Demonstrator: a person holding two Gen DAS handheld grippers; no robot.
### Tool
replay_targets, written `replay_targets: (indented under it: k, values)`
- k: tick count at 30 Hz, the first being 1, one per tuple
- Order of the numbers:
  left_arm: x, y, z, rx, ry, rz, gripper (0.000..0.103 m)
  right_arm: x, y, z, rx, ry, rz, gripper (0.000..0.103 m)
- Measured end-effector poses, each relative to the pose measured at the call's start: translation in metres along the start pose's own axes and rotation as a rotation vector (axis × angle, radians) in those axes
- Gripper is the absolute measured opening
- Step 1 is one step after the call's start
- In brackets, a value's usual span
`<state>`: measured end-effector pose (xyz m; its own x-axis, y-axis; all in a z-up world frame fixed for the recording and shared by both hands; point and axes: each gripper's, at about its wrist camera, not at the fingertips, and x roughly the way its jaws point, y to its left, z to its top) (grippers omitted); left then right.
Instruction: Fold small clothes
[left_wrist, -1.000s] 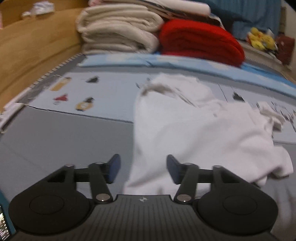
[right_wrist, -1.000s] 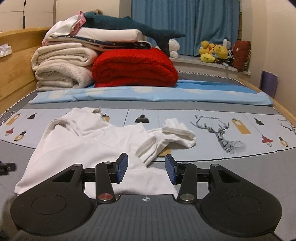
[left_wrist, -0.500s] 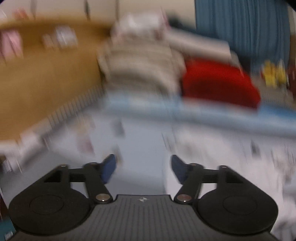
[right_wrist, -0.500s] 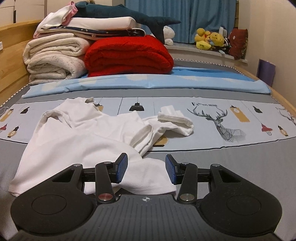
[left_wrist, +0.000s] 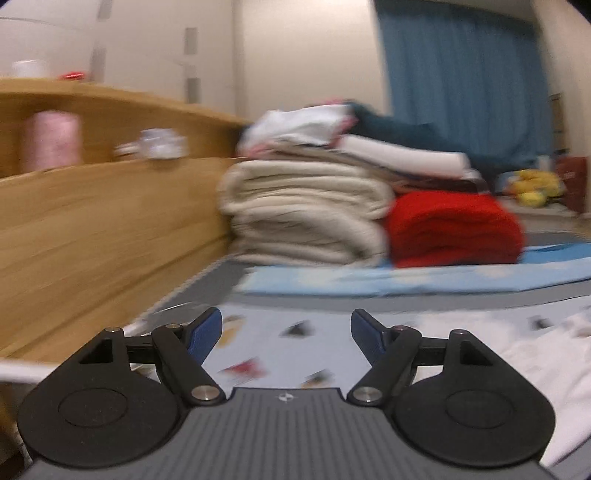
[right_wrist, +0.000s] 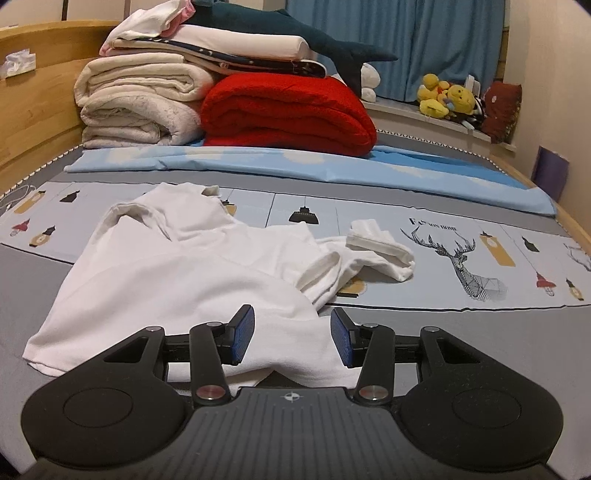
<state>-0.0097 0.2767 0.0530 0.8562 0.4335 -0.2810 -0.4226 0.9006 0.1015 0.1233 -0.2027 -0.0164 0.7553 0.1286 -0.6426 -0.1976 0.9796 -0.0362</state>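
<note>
Right claw (right_wrist: 291, 338) sits spread over the near hem of the white shirt (right_wrist: 177, 273), nothing pinched; left claw (left_wrist: 286, 334) is also spread and empty, with the shirt off to its right. Rumpled on the bed (right_wrist: 424, 325), the shirt looks light, limp and easily bunched, so hem corners or shoulders seem the best holds. Beyond lie folded blankets (right_wrist: 288, 110).

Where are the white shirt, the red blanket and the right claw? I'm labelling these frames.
shirt (right_wrist: 177, 280), right wrist view, on its flat body panel.
red blanket (right_wrist: 288, 110), right wrist view, on its folded front.
right claw (right_wrist: 291, 338), right wrist view, midway between its blue fingertips.
</note>
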Motion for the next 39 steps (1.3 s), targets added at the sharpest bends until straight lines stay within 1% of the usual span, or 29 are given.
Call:
replay_targets:
  k: [2, 3, 5, 7, 9, 11, 12, 16, 18, 21, 23, 26, 32, 39]
  values:
    - [-0.020, 0.022, -0.043, -0.001, -0.025, 0.089, 0.081, 0.003, -0.001, 0.000, 0.006, 0.007, -0.012, 0.049]
    - [-0.032, 0.033, -0.070, 0.003, -0.040, 0.149, 0.081, 0.004, 0.000, 0.000, 0.002, 0.013, -0.020, 0.049]
    - [-0.048, 0.053, -0.113, 0.005, -0.072, 0.228, 0.081, 0.007, 0.002, -0.003, -0.018, 0.028, -0.030, 0.049]
    - [-0.070, 0.070, -0.160, 0.059, -0.124, 0.310, 0.081, 0.009, 0.005, -0.007, -0.057, 0.038, -0.043, 0.049]
    - [-0.082, 0.080, -0.202, 0.112, -0.159, 0.373, 0.081, 0.009, 0.010, -0.011, -0.103, 0.041, -0.049, 0.049]
    - [-0.095, 0.088, -0.231, 0.137, -0.177, 0.402, 0.082, 0.009, 0.014, -0.014, -0.151, 0.039, -0.057, 0.049]
    - [-0.094, 0.091, -0.244, 0.161, -0.181, 0.408, 0.084, 0.008, 0.016, -0.016, -0.169, 0.039, -0.061, 0.049]
    - [-0.087, 0.101, -0.287, 0.233, -0.167, 0.408, 0.085, 0.008, 0.018, -0.020, -0.221, 0.047, -0.094, 0.049]
    - [-0.077, 0.110, -0.302, 0.234, -0.146, 0.411, 0.086, 0.008, 0.018, -0.022, -0.240, 0.050, -0.116, 0.049]
    - [-0.067, 0.119, -0.315, 0.205, -0.112, 0.393, 0.086, 0.007, 0.020, -0.024, -0.250, 0.056, -0.140, 0.049]
    - [-0.062, 0.123, -0.318, 0.200, -0.092, 0.387, 0.086, 0.007, 0.021, -0.024, -0.258, 0.063, -0.144, 0.049]
    - [-0.058, 0.128, -0.322, 0.194, -0.093, 0.385, 0.086, 0.008, 0.026, -0.026, -0.277, 0.069, -0.149, 0.049]
    - [-0.053, 0.134, -0.312, 0.181, -0.093, 0.385, 0.088, 0.011, 0.035, -0.028, -0.298, 0.082, -0.138, 0.049]
    - [-0.053, 0.130, -0.311, 0.188, -0.093, 0.378, 0.089, 0.015, 0.038, -0.027, -0.294, 0.086, -0.137, 0.049]
